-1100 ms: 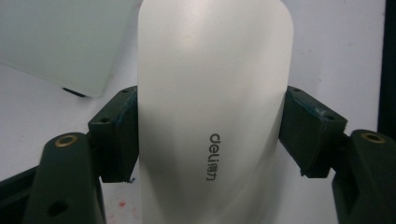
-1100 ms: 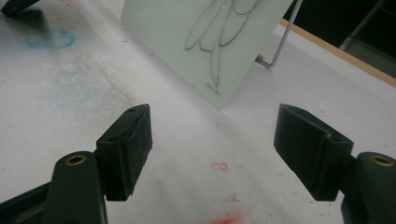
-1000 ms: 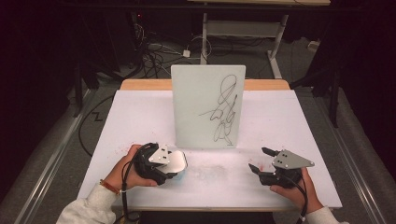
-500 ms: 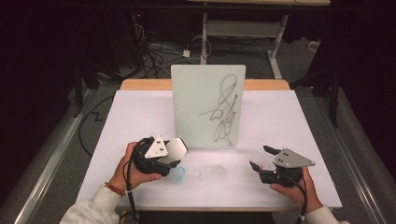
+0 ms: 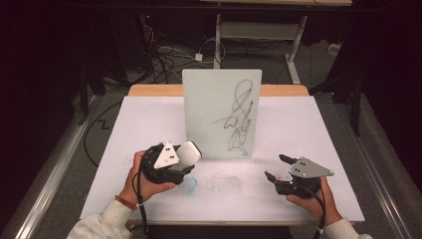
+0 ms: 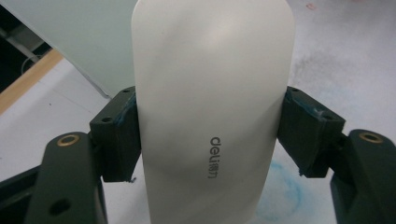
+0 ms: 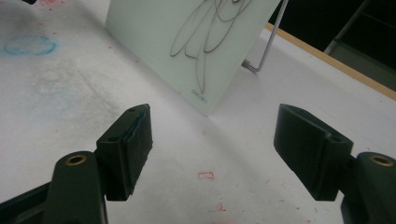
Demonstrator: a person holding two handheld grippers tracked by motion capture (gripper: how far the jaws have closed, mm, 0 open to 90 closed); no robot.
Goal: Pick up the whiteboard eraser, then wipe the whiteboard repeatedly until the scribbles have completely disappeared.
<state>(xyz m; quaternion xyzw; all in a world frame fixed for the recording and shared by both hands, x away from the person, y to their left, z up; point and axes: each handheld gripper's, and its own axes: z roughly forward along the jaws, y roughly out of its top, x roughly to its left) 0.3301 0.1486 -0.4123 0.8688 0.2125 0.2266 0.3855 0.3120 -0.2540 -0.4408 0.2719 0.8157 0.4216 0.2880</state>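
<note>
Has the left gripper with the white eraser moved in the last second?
Yes. The left gripper carried the white eraser up toward the standing whiteboard.

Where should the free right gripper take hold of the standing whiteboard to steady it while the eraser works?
Grip the whiteboard by its bare right edge, coming from the right with the right gripper. The thin upright panel suits the open jaws, and that side stays apart from the eraser in the left gripper.

I'm looking down and forward over the table (image 5: 298, 129) from high up. My left gripper camera is sitting very close behind the eraser (image 6: 212, 107). My right one is facing the board (image 7: 187, 42), shared with the high view.
</note>
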